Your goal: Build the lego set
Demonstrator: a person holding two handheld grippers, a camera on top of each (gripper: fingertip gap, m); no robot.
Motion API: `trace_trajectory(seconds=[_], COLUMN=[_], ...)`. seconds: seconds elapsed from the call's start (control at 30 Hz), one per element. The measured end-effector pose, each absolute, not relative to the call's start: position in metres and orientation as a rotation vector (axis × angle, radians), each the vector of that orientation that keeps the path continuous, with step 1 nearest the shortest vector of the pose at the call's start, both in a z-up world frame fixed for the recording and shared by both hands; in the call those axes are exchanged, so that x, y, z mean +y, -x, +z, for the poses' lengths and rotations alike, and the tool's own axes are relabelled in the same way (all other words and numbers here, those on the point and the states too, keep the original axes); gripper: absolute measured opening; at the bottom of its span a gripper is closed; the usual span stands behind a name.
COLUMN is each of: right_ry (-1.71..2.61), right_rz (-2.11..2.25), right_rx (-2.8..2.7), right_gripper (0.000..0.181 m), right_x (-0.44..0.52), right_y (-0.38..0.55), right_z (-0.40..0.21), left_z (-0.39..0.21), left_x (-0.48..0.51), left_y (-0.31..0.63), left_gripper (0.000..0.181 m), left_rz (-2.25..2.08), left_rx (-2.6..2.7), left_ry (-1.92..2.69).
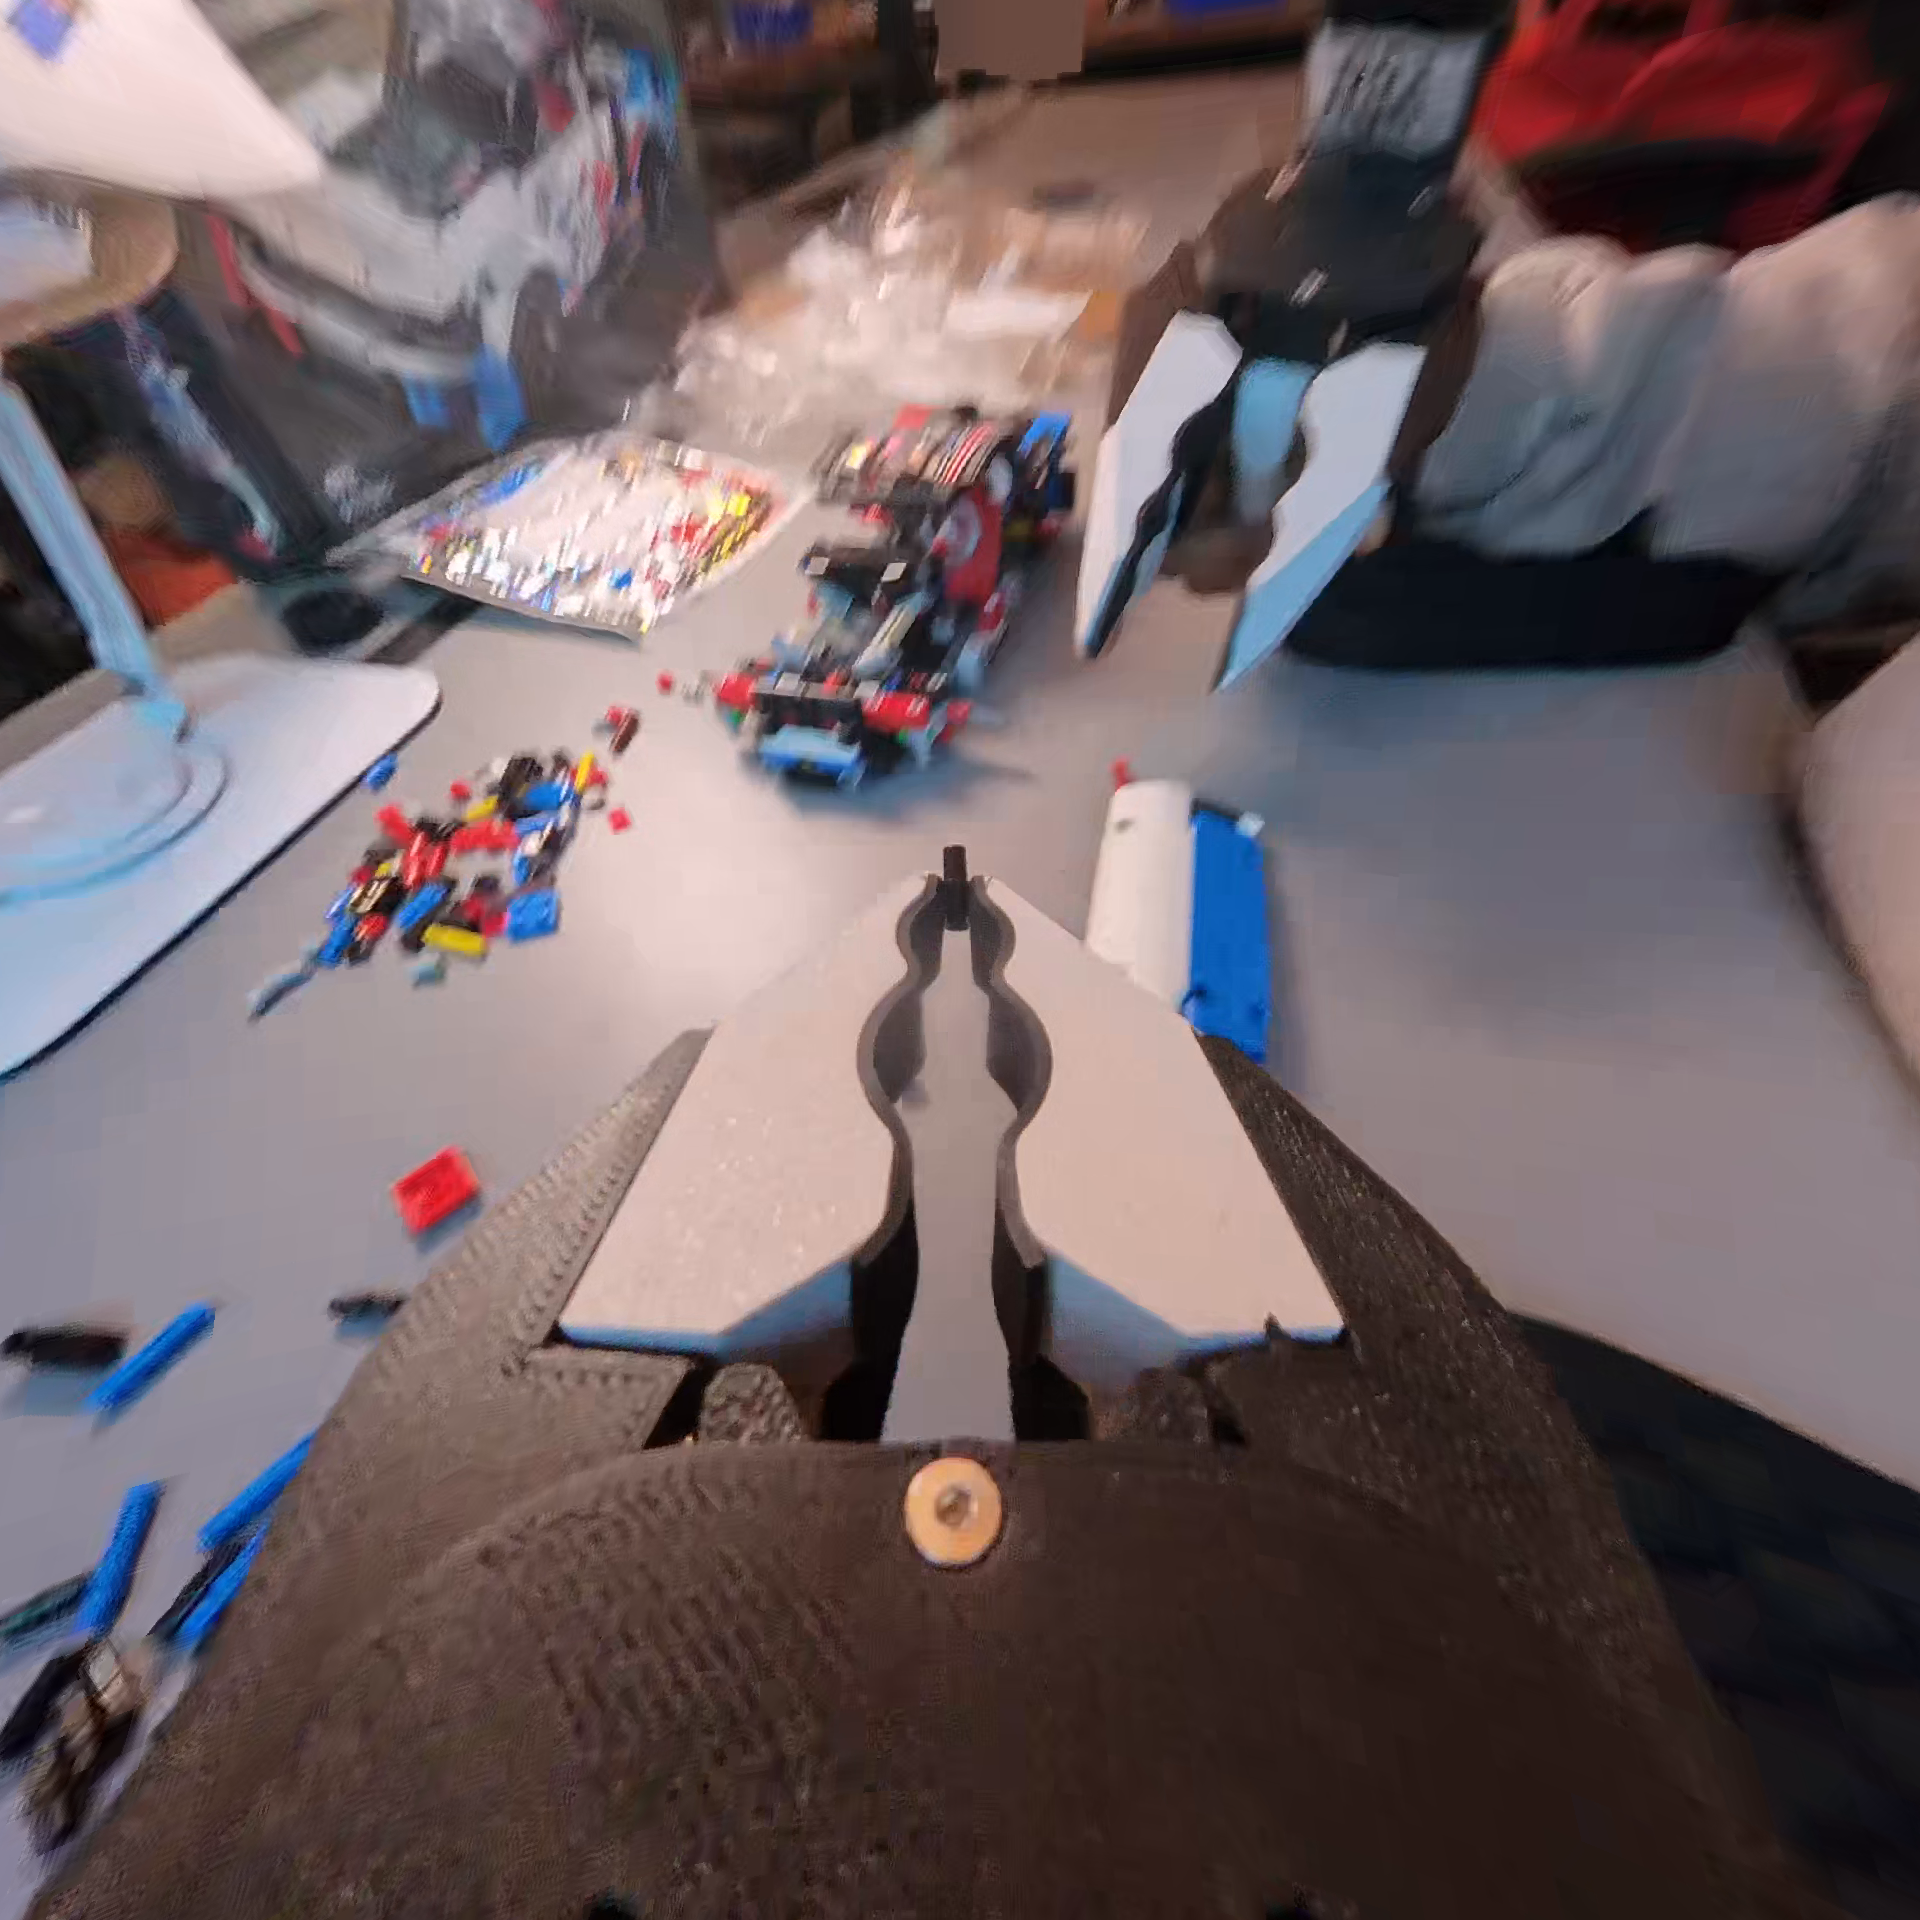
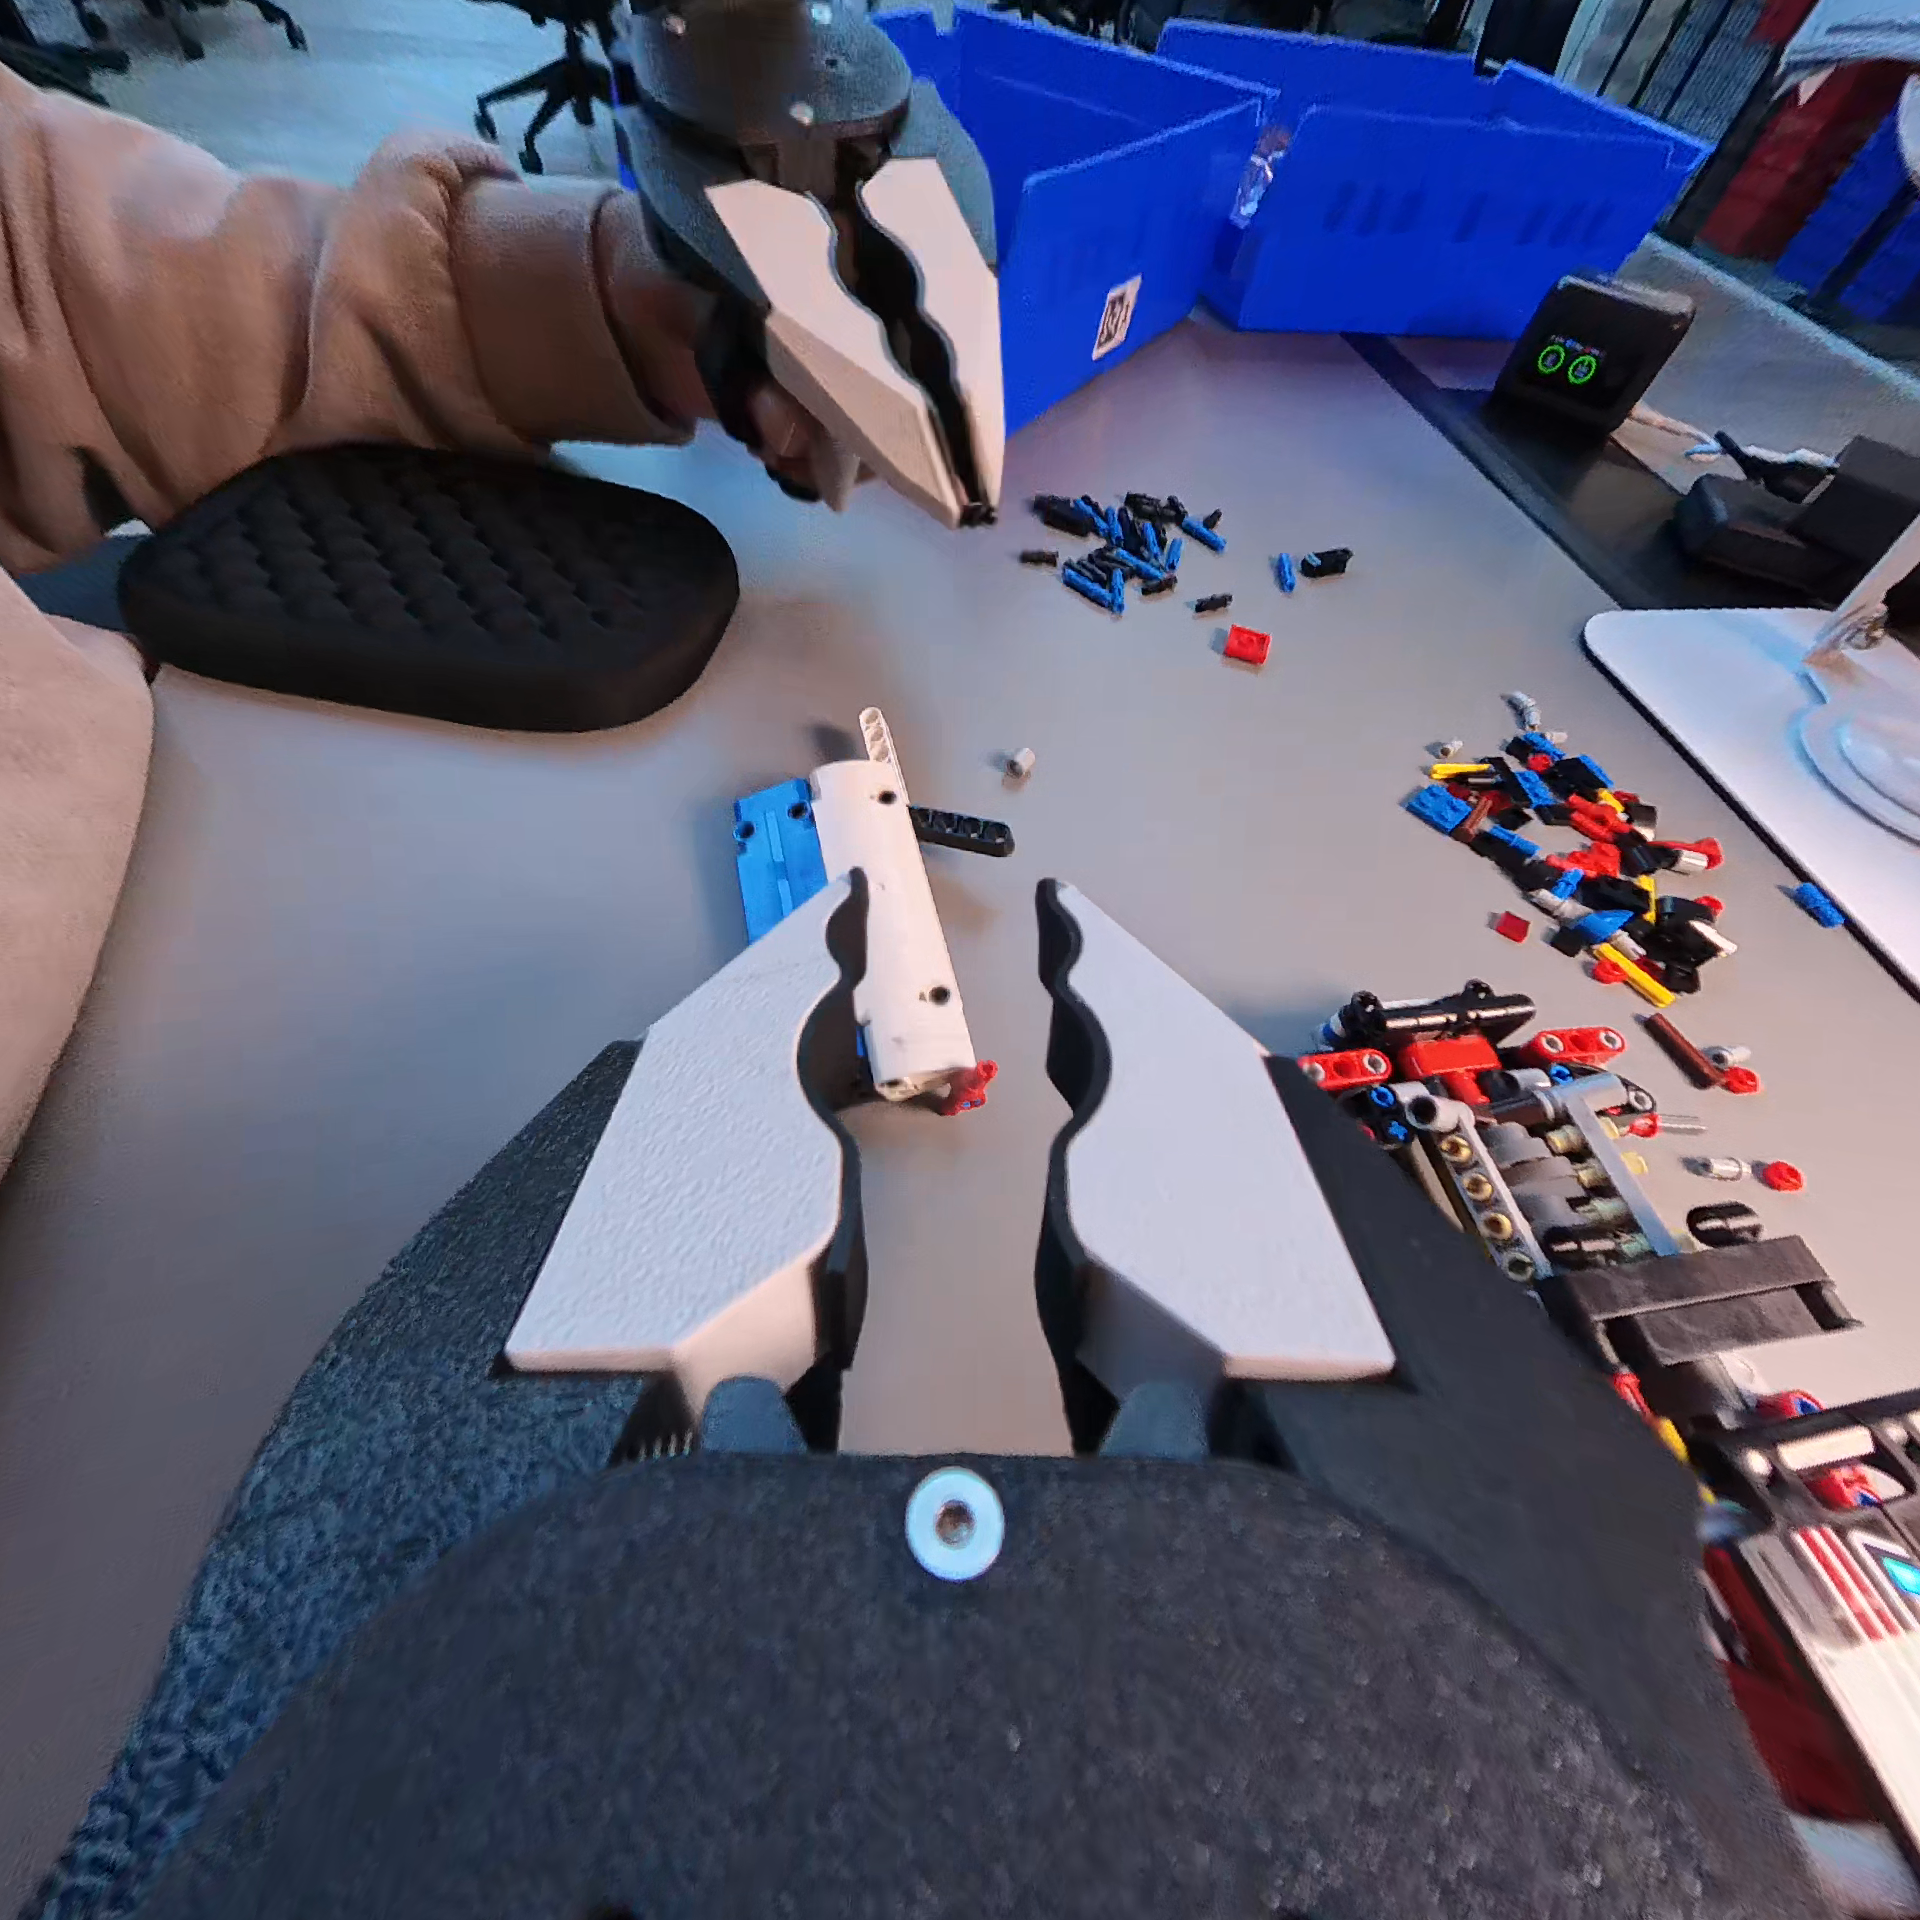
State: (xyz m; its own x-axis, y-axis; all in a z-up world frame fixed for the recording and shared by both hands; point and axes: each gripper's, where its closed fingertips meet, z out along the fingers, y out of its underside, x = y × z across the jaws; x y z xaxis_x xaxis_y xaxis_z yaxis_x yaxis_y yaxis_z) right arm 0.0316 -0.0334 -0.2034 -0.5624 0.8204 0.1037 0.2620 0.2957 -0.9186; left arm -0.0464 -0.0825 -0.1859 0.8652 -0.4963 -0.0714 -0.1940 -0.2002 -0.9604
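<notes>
The left hand-held gripper (image 1: 954, 896) pinches a small black pin (image 1: 953, 868) at its tips: light, stiff, easily twisted loose. The right hand-held gripper (image 2: 951, 896) hangs wide apart over the white-and-blue panel (image 2: 902, 914) on the counter (image 2: 1195, 810). That panel looks rigid and smooth, best gripped across its long edges.

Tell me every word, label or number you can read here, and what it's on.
White sticker on the blue bin: a code pattern, no readable words.
Screen of the small black device: green symbols, too small to read.
Lego box: print too blurred.
Nothing else legible.
</notes>
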Motion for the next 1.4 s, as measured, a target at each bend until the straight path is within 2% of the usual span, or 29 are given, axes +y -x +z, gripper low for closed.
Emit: trace_trajectory(seconds=[0.17,0.47,0.87,1.07,1.13,1.3,1.37,1.4], right_ry=[0.837,0.689,0.677,0.704,0.703,0.711,0.727,0.736], right_rz=[1.339,1.436,1.404,1.427,1.429,1.431,1.462,1.488], right_rx=[-1.923,-1.986,-2.013,-2.002,-2.017,-1.999,-1.974,-1.95], right_gripper=[0.009,0.014,0.002,0.008,0.002,0.002,0.002,0.002], right_x=[-0.054,-0.093,-0.099,-0.096,-0.096,-0.095,-0.092,-0.09], right_y=[-0.033,-0.044,-0.043,-0.042,-0.042,-0.041,-0.04,-0.04], right_z=[-0.184,-0.176,-0.183,-0.183,-0.184,-0.181,-0.177,-0.173], left_z=[-0.164,-0.175,-0.187,-0.185,-0.185,-0.181,-0.18,-0.18], left_x=[-0.092,-0.092,-0.093,-0.092,-0.092,-0.09,-0.088,-0.086], left_y=[-0.013,-0.044,-0.052,-0.052,-0.051,-0.05,-0.047,-0.045], left_gripper=[0.002,0.002,0.001,0.001,0.001,0.001,0.004,0.011], left_rz=[-0.563,-0.623,-0.613,-0.621,-0.614,-0.617,-0.6,-0.584], left_rx=[0.625,0.721,0.774,0.761,0.758,0.73,0.71,0.7], left_ry=[1.6,1.612,1.669,1.67,1.674,1.661,1.658,1.664])
